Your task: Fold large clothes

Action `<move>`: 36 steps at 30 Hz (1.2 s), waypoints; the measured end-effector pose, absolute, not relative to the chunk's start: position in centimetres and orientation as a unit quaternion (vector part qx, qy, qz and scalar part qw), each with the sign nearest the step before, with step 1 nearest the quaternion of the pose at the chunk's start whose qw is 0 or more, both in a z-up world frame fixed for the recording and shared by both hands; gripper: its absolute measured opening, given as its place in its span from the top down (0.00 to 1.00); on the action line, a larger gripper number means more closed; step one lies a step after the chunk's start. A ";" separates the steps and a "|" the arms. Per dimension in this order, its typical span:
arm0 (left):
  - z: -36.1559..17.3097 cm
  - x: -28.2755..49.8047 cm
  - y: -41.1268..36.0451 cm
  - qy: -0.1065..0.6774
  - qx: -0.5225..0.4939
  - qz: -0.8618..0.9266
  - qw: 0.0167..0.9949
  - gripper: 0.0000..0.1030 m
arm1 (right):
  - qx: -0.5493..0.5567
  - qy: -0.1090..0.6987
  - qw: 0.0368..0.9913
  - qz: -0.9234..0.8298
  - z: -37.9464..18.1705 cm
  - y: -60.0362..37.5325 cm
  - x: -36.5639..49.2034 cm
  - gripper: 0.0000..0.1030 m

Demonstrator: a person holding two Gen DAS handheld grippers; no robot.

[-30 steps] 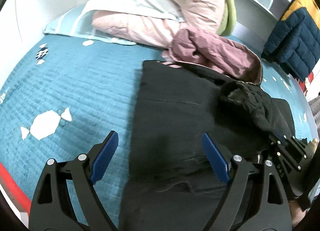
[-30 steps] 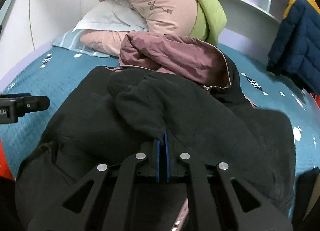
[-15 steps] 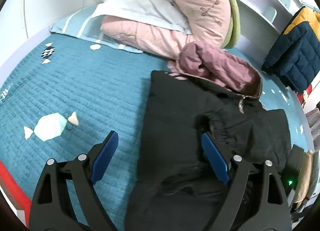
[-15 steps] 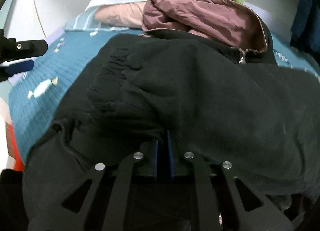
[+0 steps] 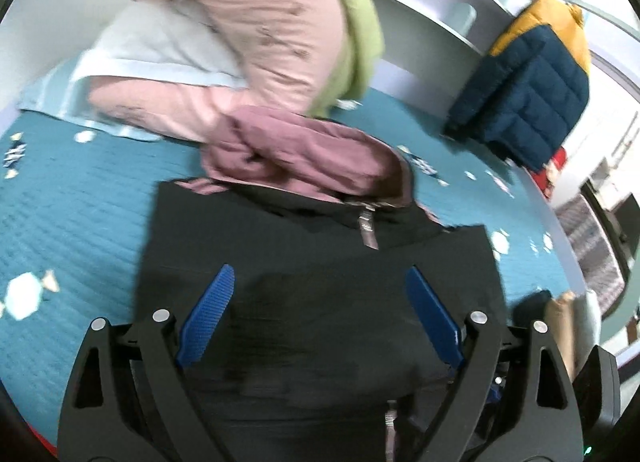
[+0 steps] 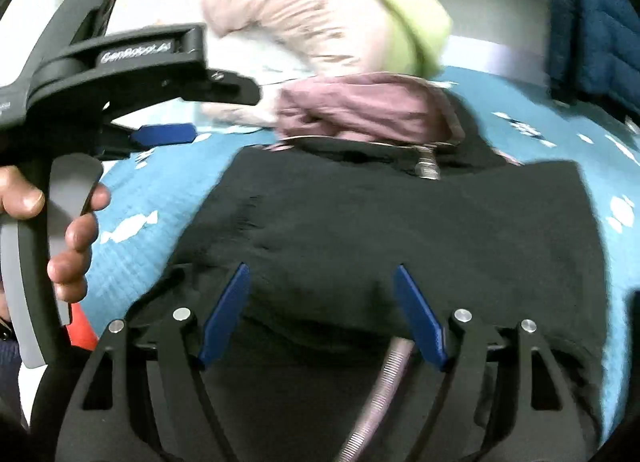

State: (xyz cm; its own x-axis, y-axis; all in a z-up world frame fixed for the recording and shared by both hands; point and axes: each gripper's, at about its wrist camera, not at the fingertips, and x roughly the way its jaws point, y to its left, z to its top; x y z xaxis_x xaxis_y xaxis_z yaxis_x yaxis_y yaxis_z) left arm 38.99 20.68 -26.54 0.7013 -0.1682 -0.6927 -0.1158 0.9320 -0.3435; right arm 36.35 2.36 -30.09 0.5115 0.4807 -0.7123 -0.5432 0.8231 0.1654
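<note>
A black jacket (image 5: 320, 302) with a mauve-lined hood (image 5: 304, 154) lies on the teal bedspread (image 5: 72, 214), sleeves folded in over its body, zipper pull (image 5: 366, 228) at the collar. It fills the right wrist view too (image 6: 400, 230), hood (image 6: 360, 110) at the far end. My left gripper (image 5: 320, 282) is open and empty above the jacket's lower part. My right gripper (image 6: 320, 282) is open and empty over the jacket's near part. The left gripper's body (image 6: 132, 78) shows at the left of the right wrist view, held by a hand (image 6: 76, 230).
Pink and green bedding (image 5: 256, 22) and a white pillow (image 5: 152, 50) are piled at the bed's head. A navy and yellow puffer jacket (image 5: 532, 86) hangs at the far right. A white shelf (image 5: 432, 22) runs behind the bed.
My right gripper has opened and let go of the black sleeve, which now lies flat on the jacket. My left gripper has swung right over the jacket. Both views are motion-blurred.
</note>
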 end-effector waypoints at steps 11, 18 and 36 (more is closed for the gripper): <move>-36.9 44.4 15.2 0.532 -0.129 -0.035 0.836 0.15 | 0.070 0.470 0.865 0.158 -31.5 -10.3 45.7 0.33; -39.7 45.3 15.6 0.552 -0.135 -0.038 0.822 0.15 | 0.075 0.555 0.819 0.123 -38.2 -11.5 49.5 0.42; -30.7 54.0 29.6 0.454 -0.128 0.049 0.880 0.12 | 0.019 0.492 0.843 0.218 -29.1 -0.5 60.4 0.36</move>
State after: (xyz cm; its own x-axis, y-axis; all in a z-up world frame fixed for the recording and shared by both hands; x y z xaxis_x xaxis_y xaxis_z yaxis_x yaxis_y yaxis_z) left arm 54.03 29.62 -30.65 0.5822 -0.0306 -0.8125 -0.2017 0.9626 -0.1808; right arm 60.43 -0.55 -29.12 0.4212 0.3854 -0.8211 -0.3487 0.9045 0.2456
